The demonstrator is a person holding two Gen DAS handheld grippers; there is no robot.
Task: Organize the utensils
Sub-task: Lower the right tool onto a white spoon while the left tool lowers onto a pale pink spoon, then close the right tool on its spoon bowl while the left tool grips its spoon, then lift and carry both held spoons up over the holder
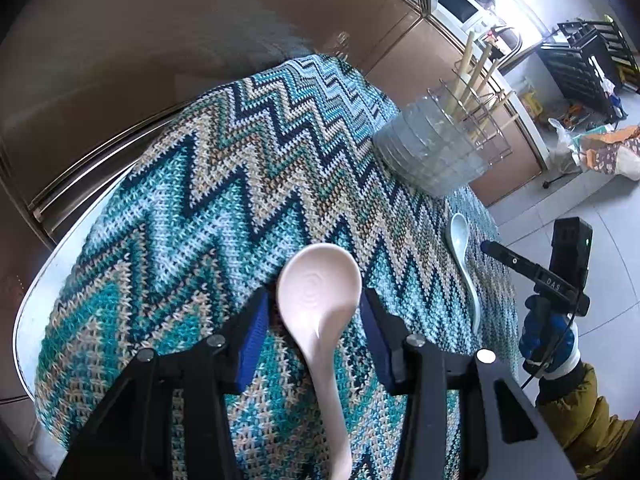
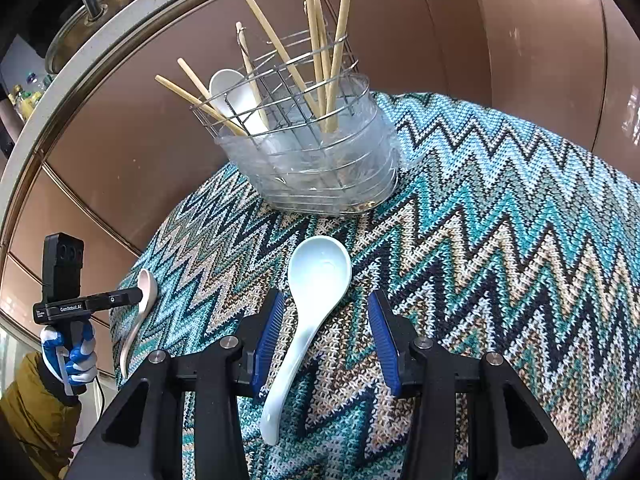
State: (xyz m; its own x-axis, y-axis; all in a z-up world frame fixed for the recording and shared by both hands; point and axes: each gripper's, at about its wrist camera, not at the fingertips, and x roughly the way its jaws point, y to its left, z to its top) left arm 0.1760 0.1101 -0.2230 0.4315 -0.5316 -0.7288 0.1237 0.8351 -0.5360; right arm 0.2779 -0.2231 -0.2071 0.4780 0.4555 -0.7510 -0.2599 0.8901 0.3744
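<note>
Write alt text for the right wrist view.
The right tool straddles a pale blue soup spoon lying on a zigzag cloth, pads clear of it. Behind stands a wire utensil holder with chopsticks and a white spoon.

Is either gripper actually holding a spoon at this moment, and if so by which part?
Neither holds. The left gripper straddles the pale pink ceramic soup spoon's bowl; the right gripper straddles the pale blue ceramic soup spoon's neck. Gaps show beside both pads.
</note>
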